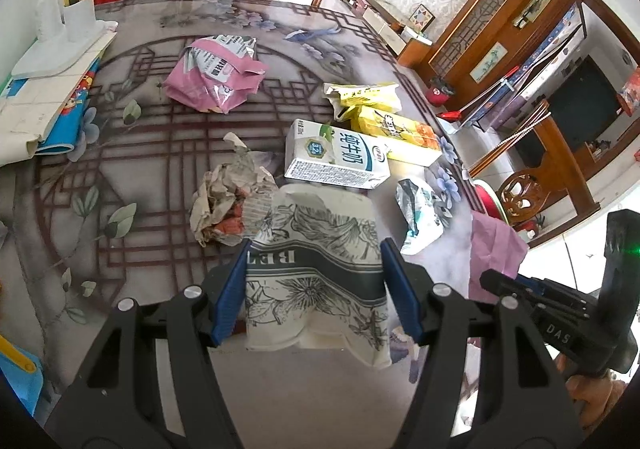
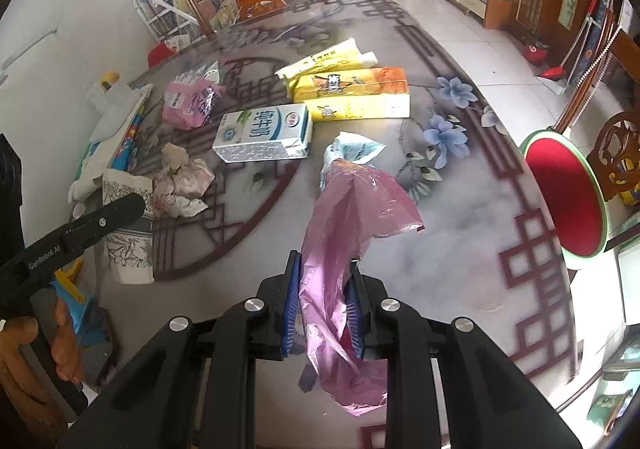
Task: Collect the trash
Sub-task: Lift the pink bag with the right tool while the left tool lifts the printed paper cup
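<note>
Above patterned table (image 2: pixel 460 209): right gripper (image 2: pixel 322 303) clamps crumpled translucent pink bag (image 2: pixel 352 209); left gripper (image 1: pixel 316 289) grips floral-printed paper cup (image 1: pixel 316 261)

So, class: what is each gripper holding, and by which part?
The left gripper clamps the floral paper cup across its sides; the right gripper pinches the pink plastic bag mid-length.

milk carton (image 1: pixel 336 157): "32" | left gripper (image 2: pixel 76 233): "GenRobot.AI"

patterned round table (image 1: pixel 168 333), milk carton (image 1: pixel 336 159), yellow boxes (image 1: pixel 394 129), crumpled paper (image 1: pixel 228 205), pink wrapper (image 1: pixel 214 79)
</note>
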The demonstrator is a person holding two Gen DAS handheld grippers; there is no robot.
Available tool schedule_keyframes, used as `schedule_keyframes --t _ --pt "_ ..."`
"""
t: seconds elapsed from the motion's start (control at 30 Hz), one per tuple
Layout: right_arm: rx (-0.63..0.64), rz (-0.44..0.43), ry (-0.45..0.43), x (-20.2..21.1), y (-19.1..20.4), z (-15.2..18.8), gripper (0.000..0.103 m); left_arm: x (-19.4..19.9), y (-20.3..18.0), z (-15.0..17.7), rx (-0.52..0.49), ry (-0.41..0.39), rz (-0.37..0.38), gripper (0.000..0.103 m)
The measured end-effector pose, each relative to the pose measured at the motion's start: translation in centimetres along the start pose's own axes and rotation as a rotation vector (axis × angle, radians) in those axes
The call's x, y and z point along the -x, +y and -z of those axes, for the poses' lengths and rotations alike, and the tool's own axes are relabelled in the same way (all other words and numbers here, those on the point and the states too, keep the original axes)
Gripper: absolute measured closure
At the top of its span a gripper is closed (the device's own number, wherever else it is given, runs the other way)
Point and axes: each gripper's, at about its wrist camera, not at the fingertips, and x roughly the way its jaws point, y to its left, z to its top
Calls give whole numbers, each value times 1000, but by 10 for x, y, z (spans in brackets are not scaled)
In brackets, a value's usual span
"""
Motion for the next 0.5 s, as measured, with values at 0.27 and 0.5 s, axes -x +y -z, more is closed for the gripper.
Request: schedule_keyframes --t 0.27,0.5 --pt "-14 -5 13 -1 -14 -1 83 -5 -9 3 1 9 4 42" --pt "-18 -15 17 0 -25 -3 82 -11 -21 2 1 17 -1 42"
